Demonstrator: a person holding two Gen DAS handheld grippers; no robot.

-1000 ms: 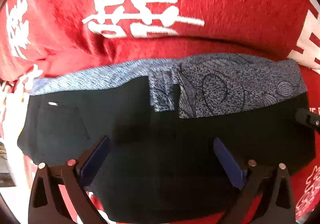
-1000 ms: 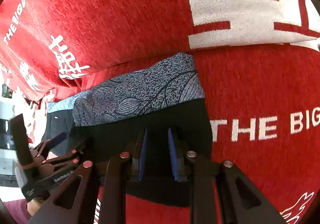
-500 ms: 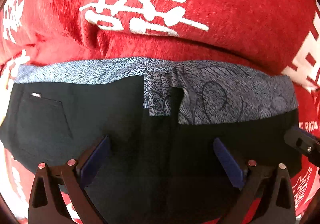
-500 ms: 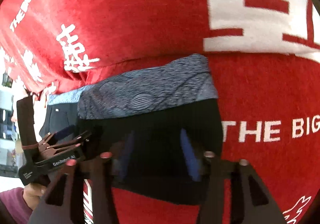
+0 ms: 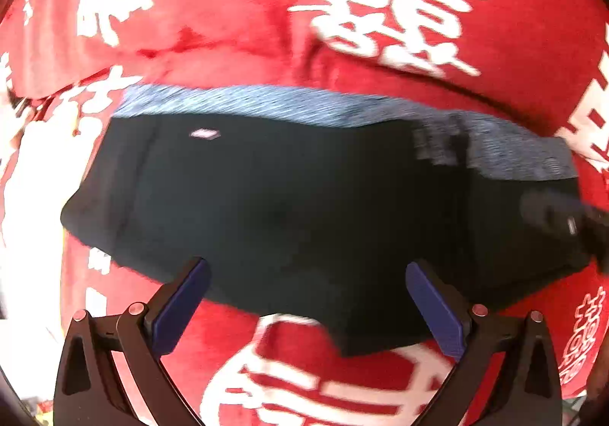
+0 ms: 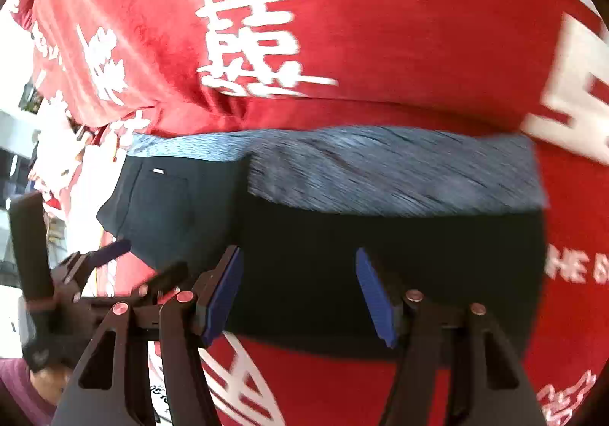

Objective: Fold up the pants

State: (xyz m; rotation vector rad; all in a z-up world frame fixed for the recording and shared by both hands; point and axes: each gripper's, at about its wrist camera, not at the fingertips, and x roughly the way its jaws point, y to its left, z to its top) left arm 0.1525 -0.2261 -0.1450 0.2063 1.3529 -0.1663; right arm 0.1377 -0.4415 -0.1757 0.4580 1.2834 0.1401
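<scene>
Both grippers have pulled back from the pants (image 5: 289, 205), which lie folded on the red cloth (image 5: 236, 19). Left gripper (image 5: 304, 296) stands spread wide, holding nothing. Right gripper (image 6: 298, 293), pinching a second ago, is opening, its pads clear of the fabric.

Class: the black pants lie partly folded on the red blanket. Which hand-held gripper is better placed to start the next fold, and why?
Probably the left hand-held gripper: it hangs open over the pants' loose near edge. The right hand-held gripper, jaws opening with nothing between them, hangs over the folded part.
</scene>
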